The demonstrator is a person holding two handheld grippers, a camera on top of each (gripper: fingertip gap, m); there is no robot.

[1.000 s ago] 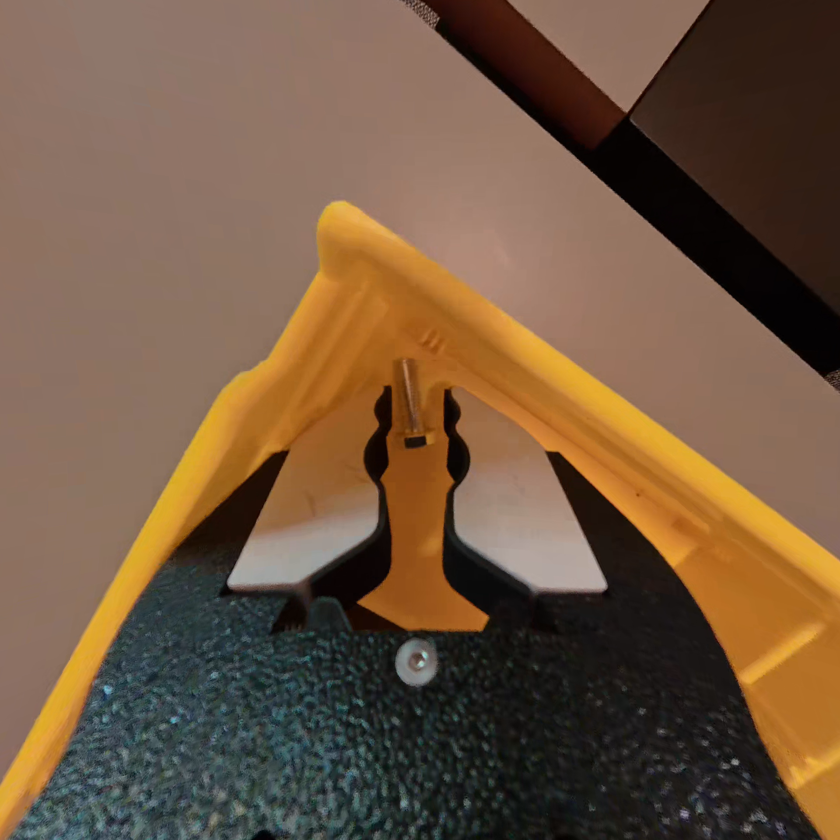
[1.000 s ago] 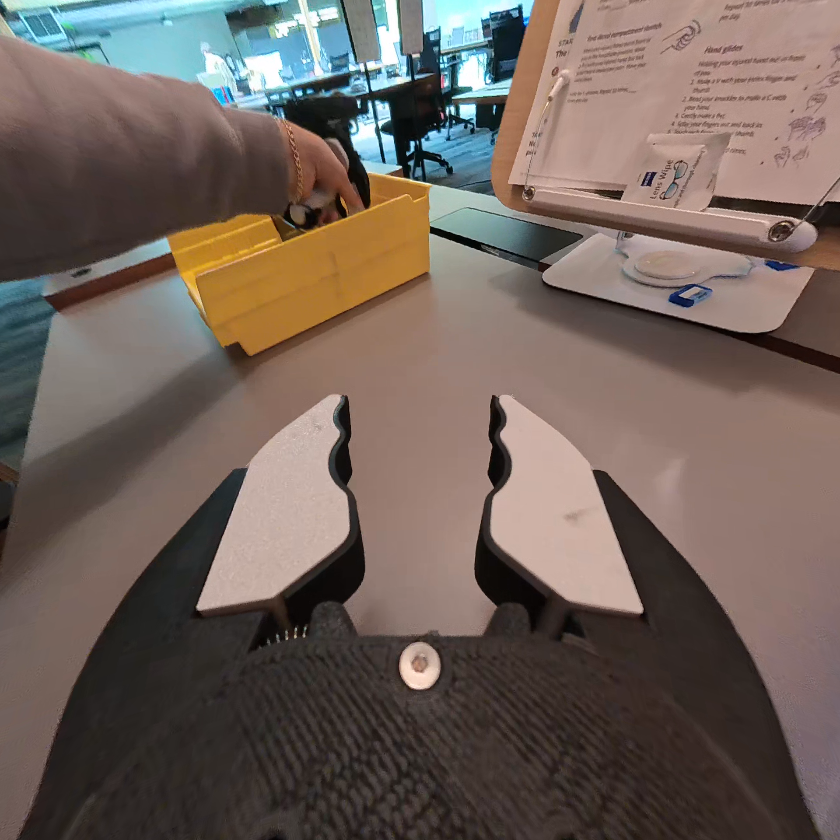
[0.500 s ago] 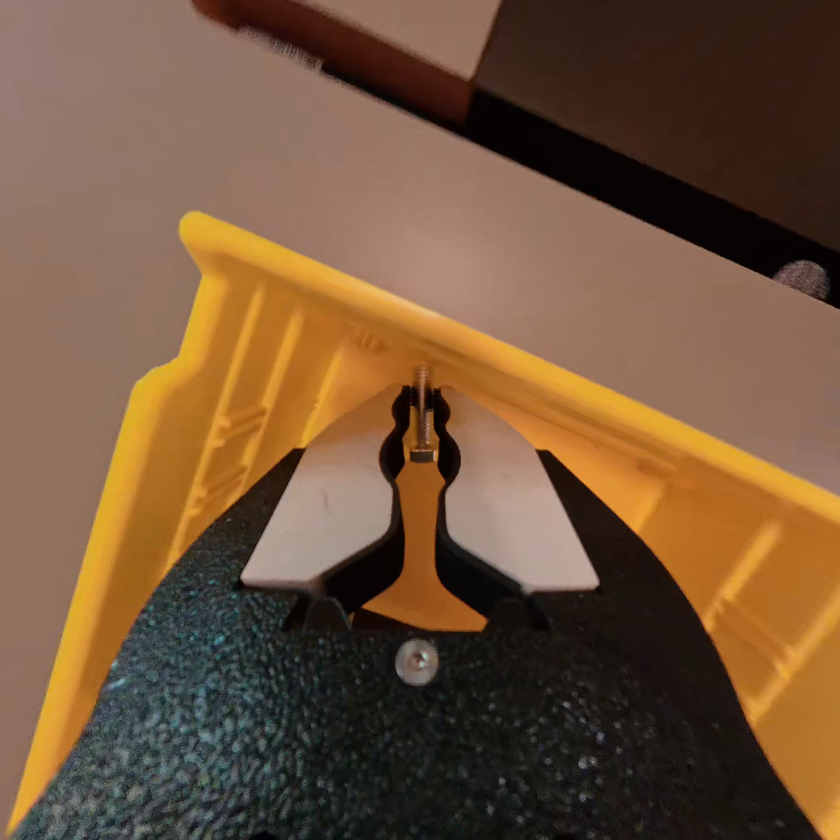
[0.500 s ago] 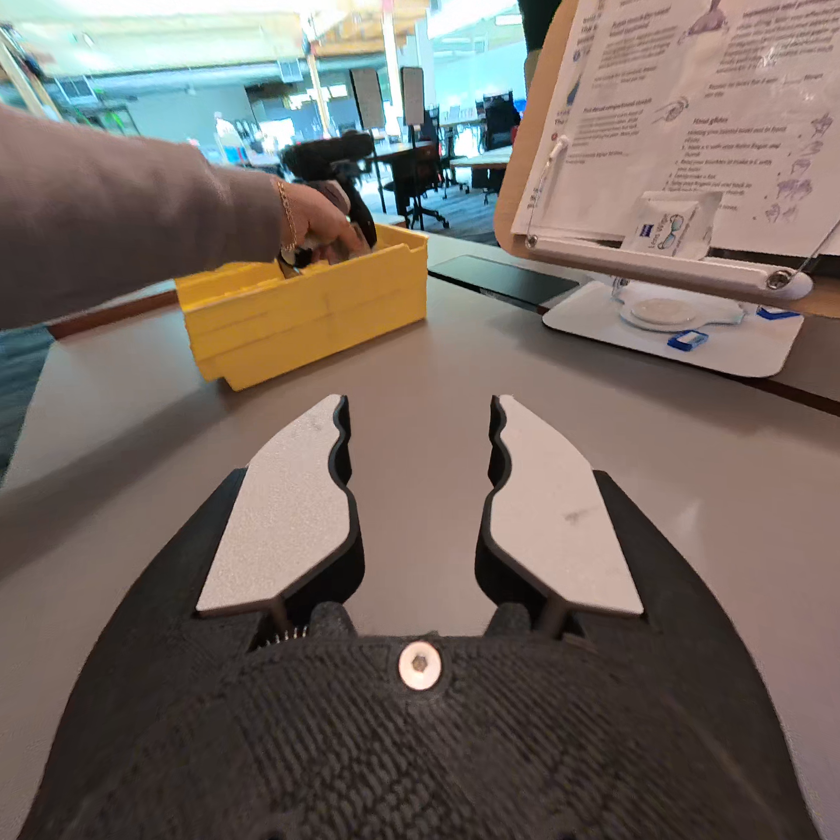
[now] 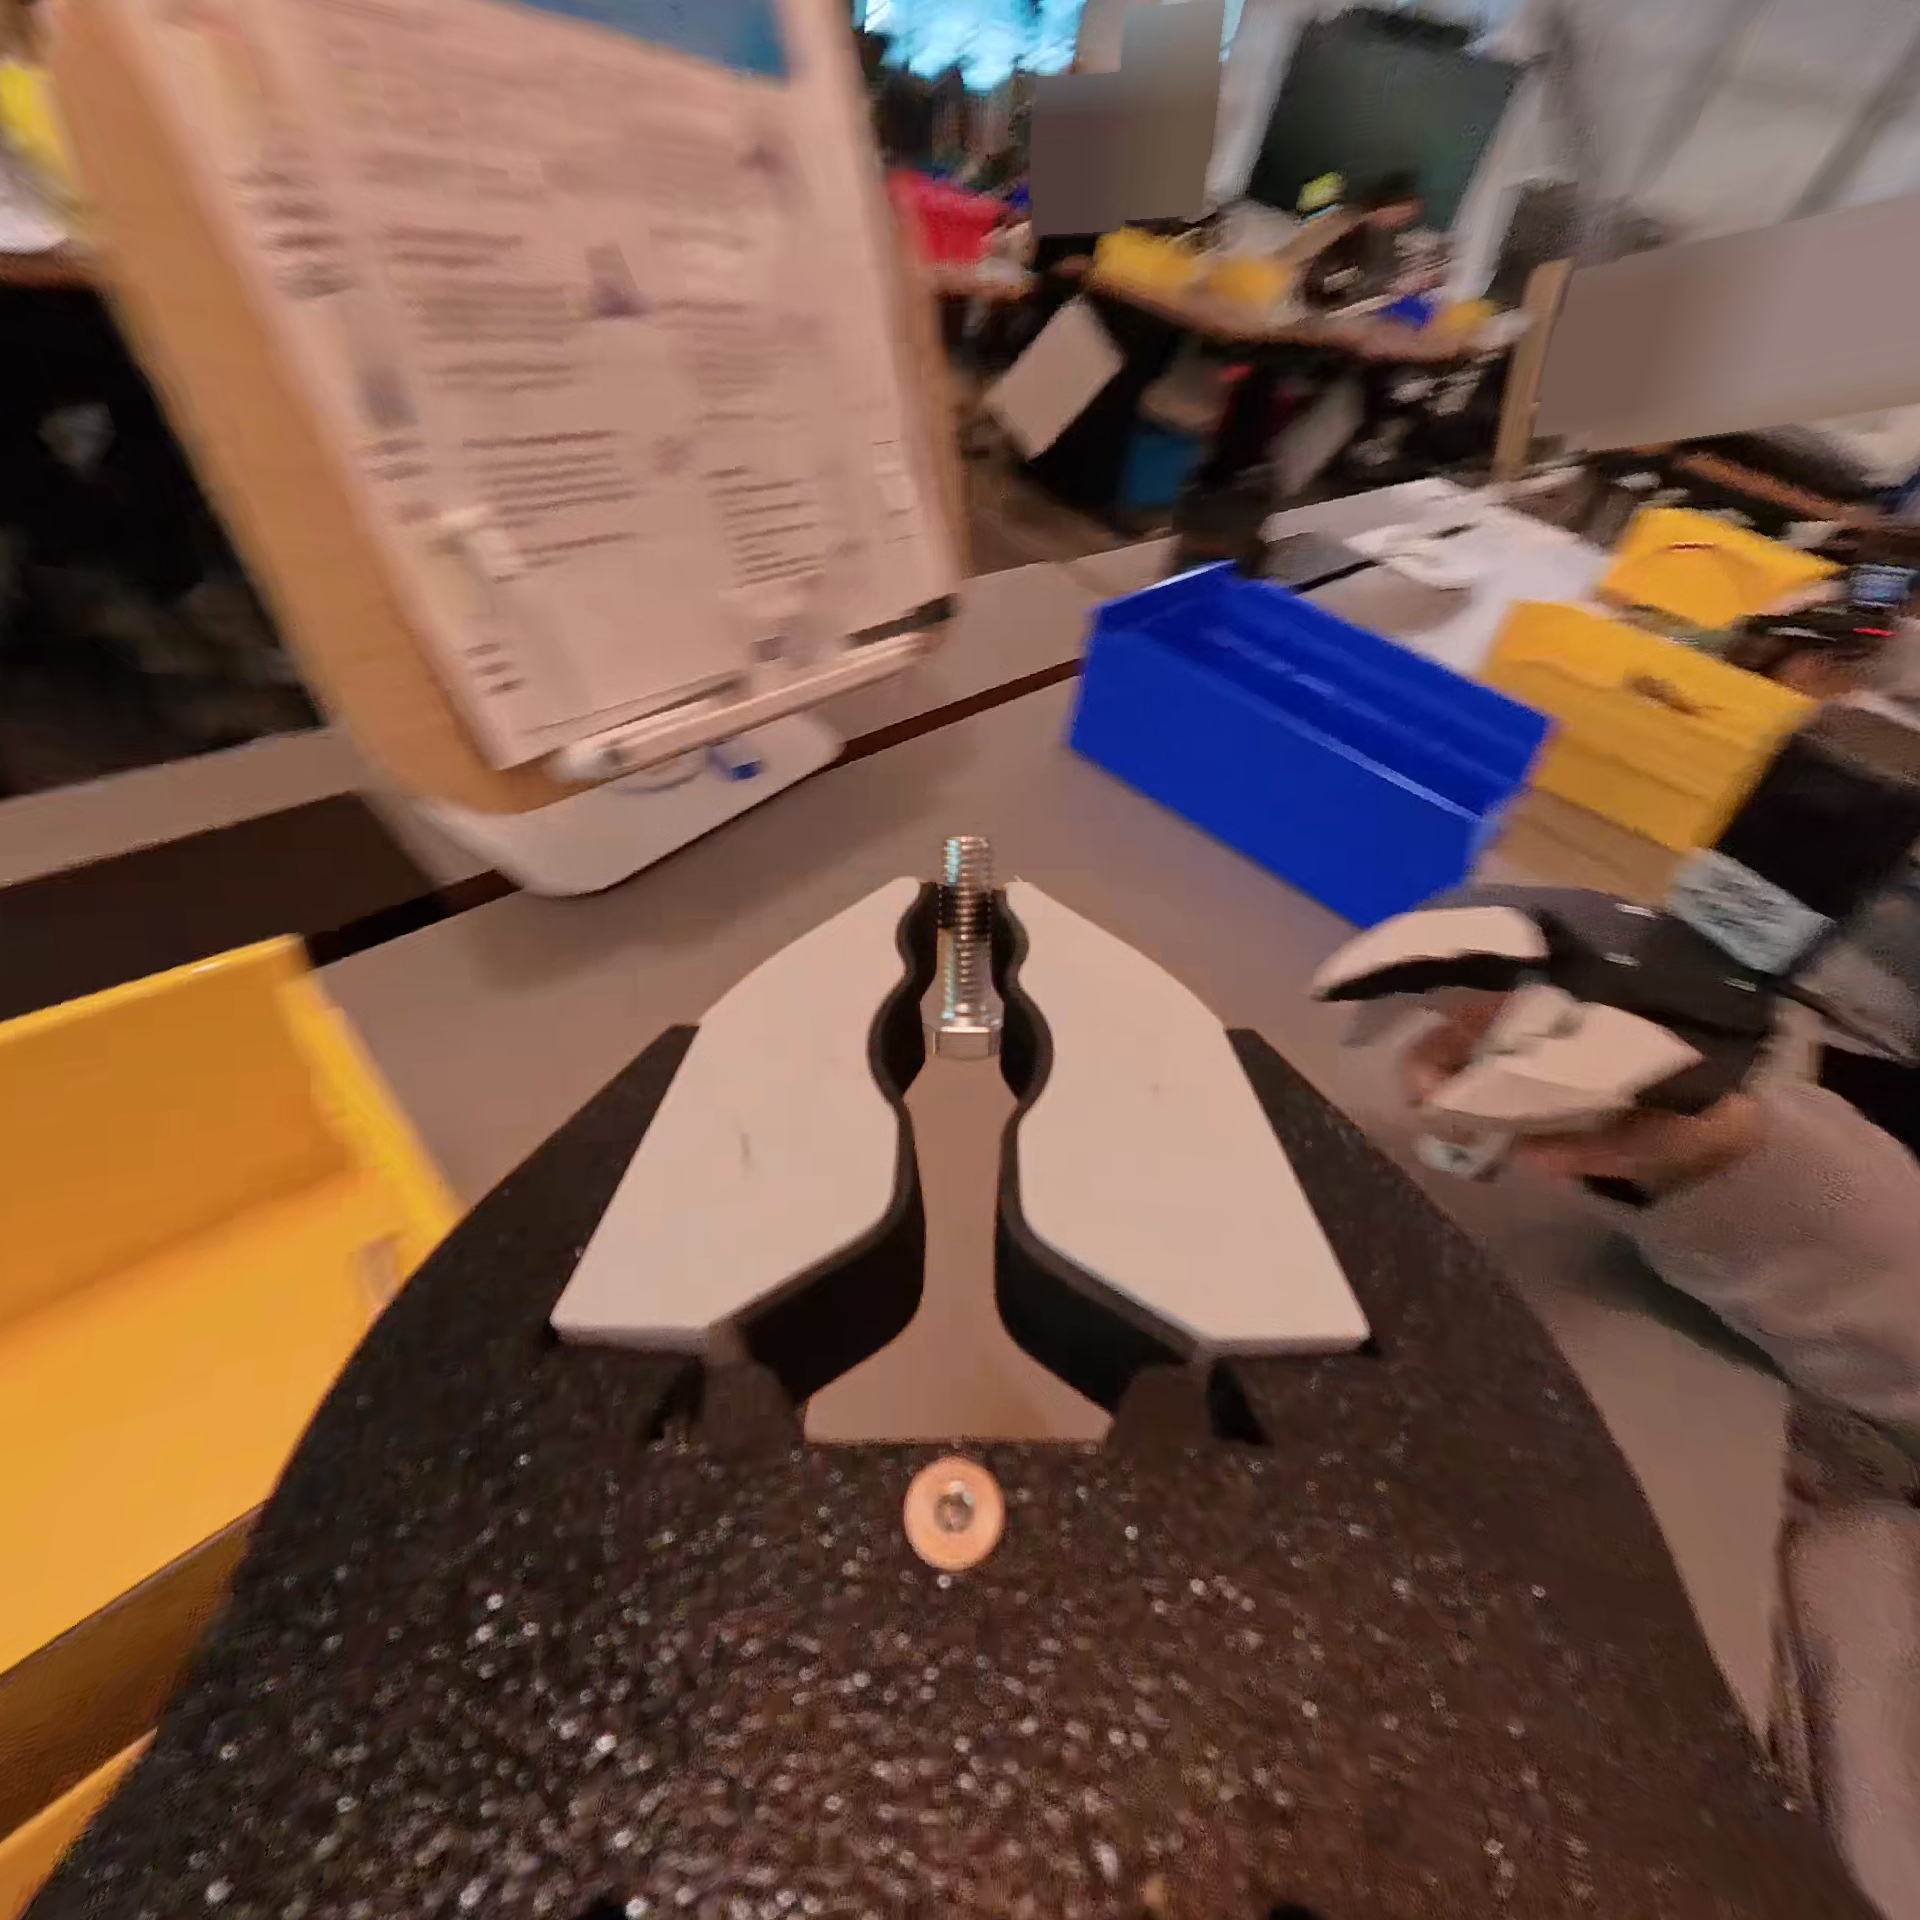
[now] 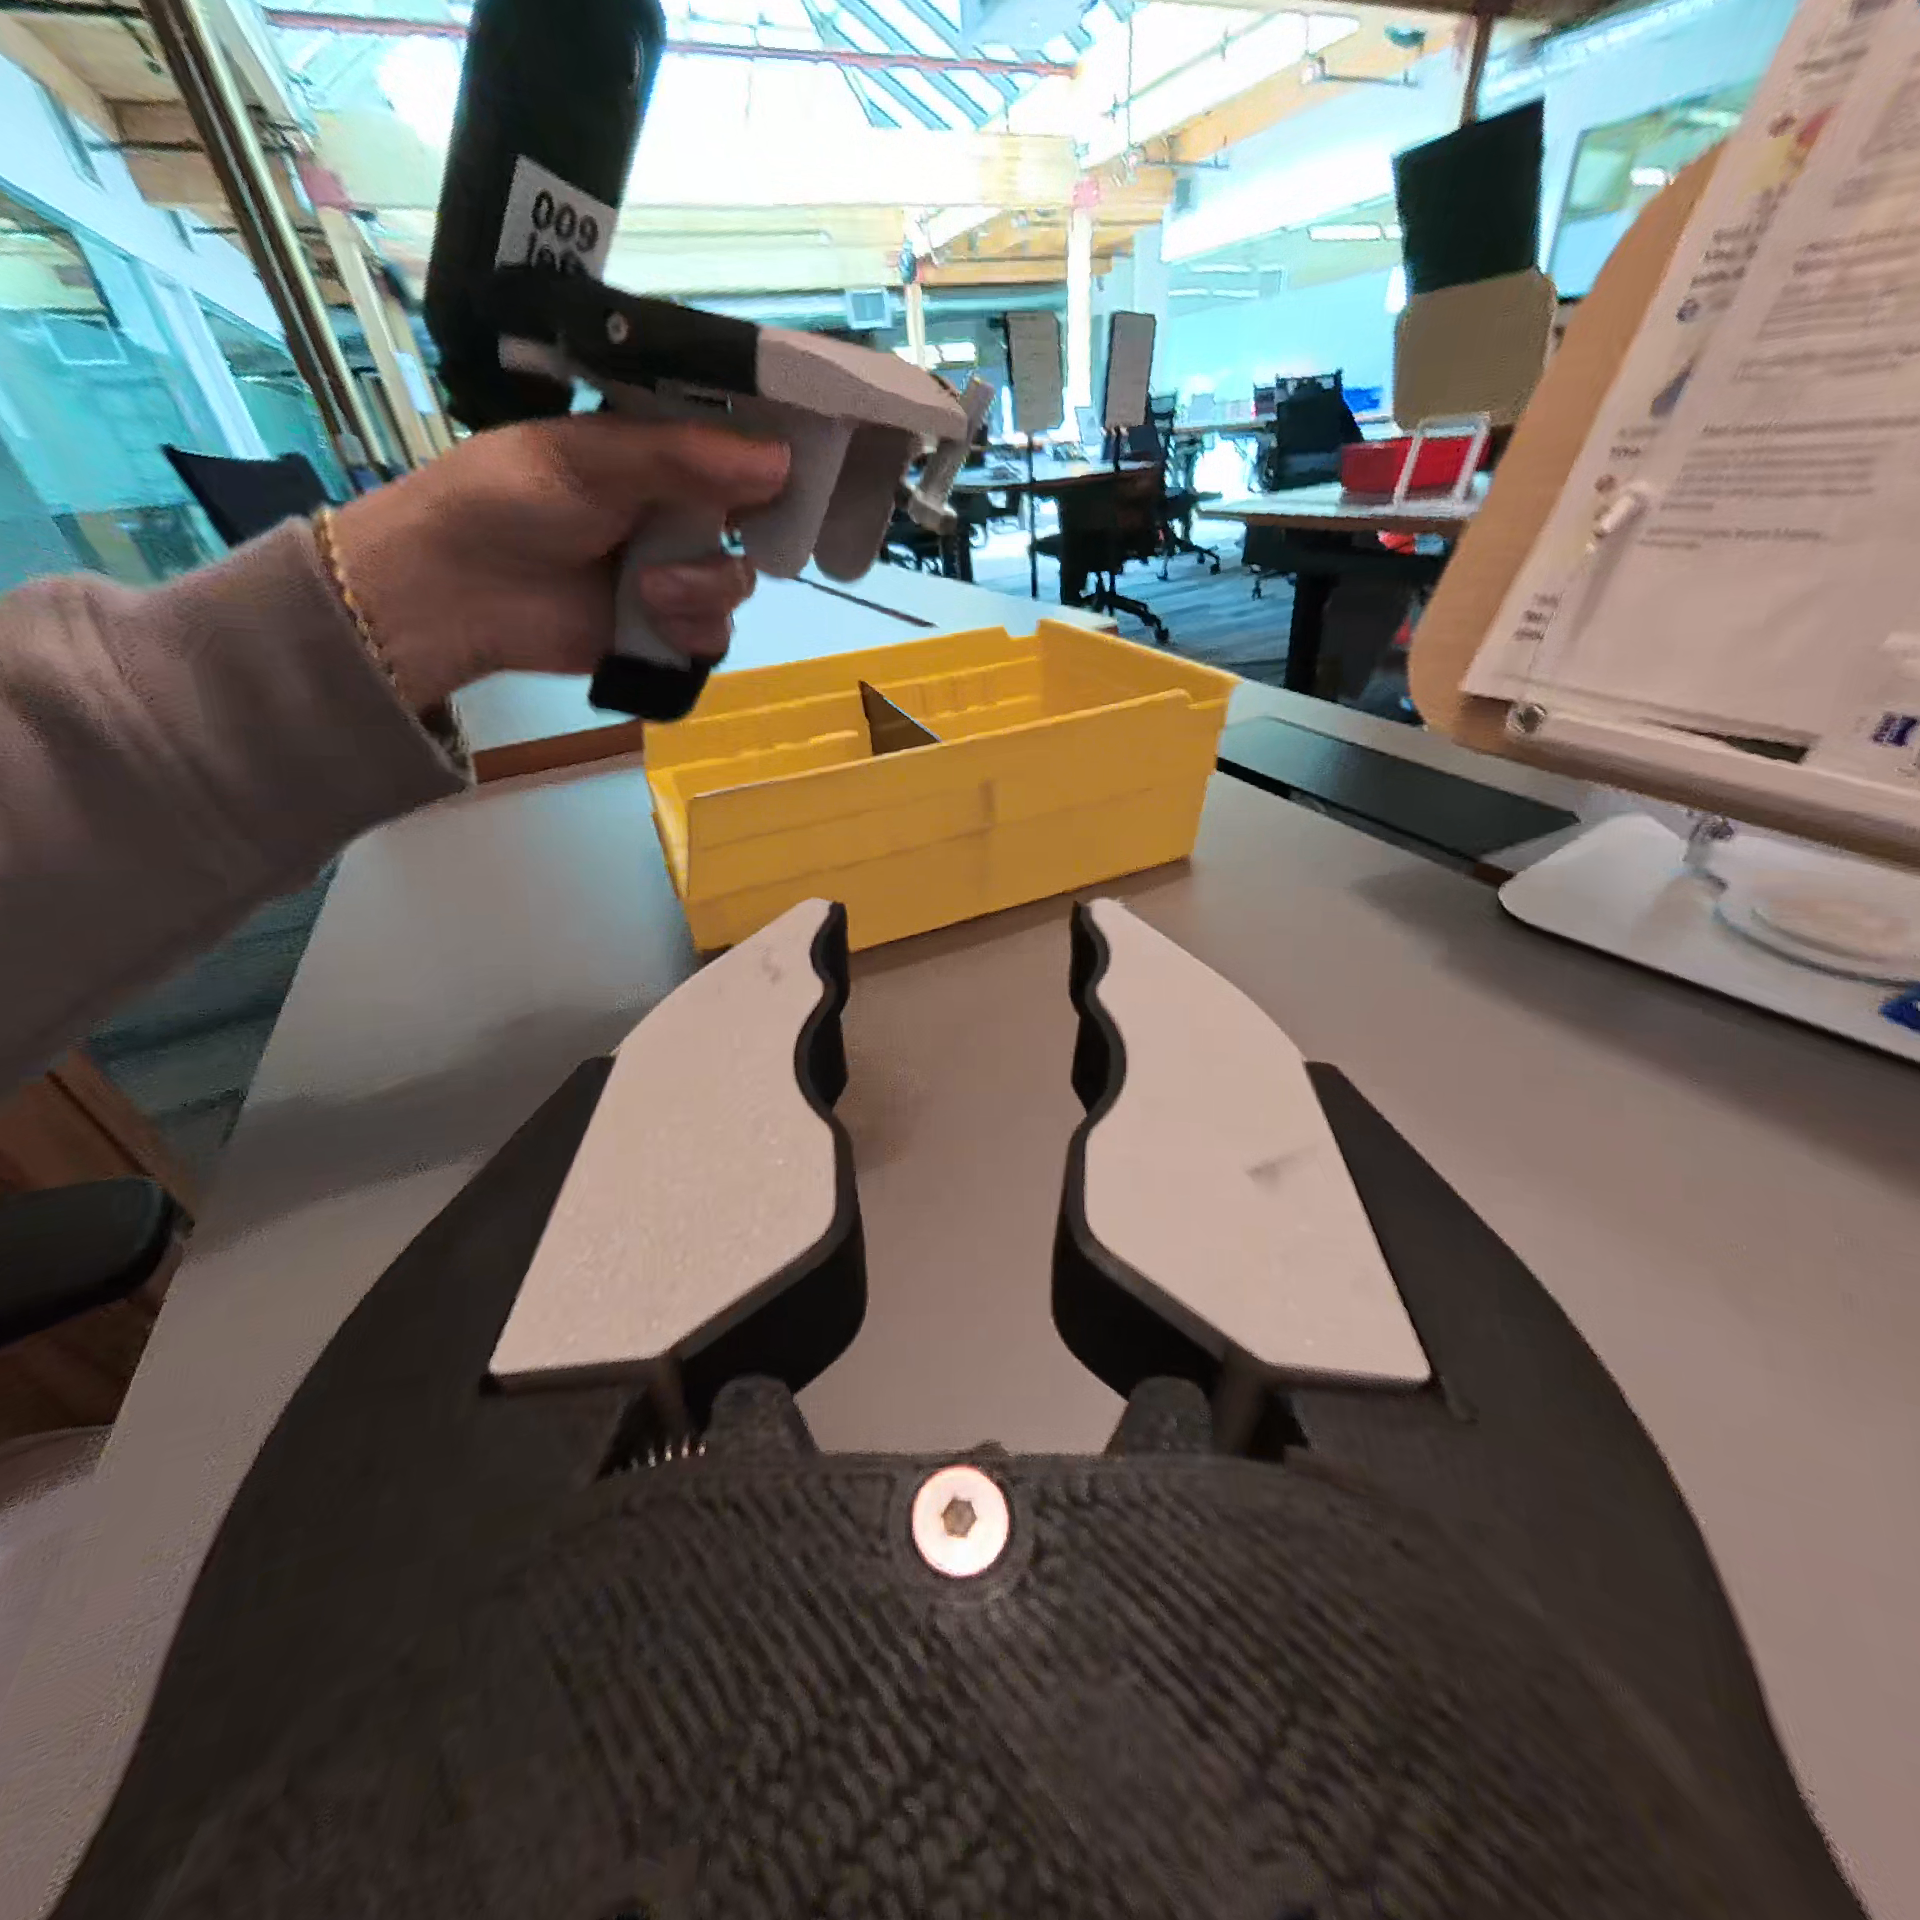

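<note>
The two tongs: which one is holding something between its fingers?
The left tongs: their fingers are closed on a silver bolt, threaded end pointing forward. The right tongs stand open with only the bare grey table between the fingers.

1. The left wrist view is warm and dim, with its background heavily motion-blurred.
2. The right wrist view is bright, with glaring skylights (image 6: 831, 62) overhead.
3. Both views bend at the edges.
4. Soft shadows lie on the grey table (image 6: 1558, 1195).
</note>
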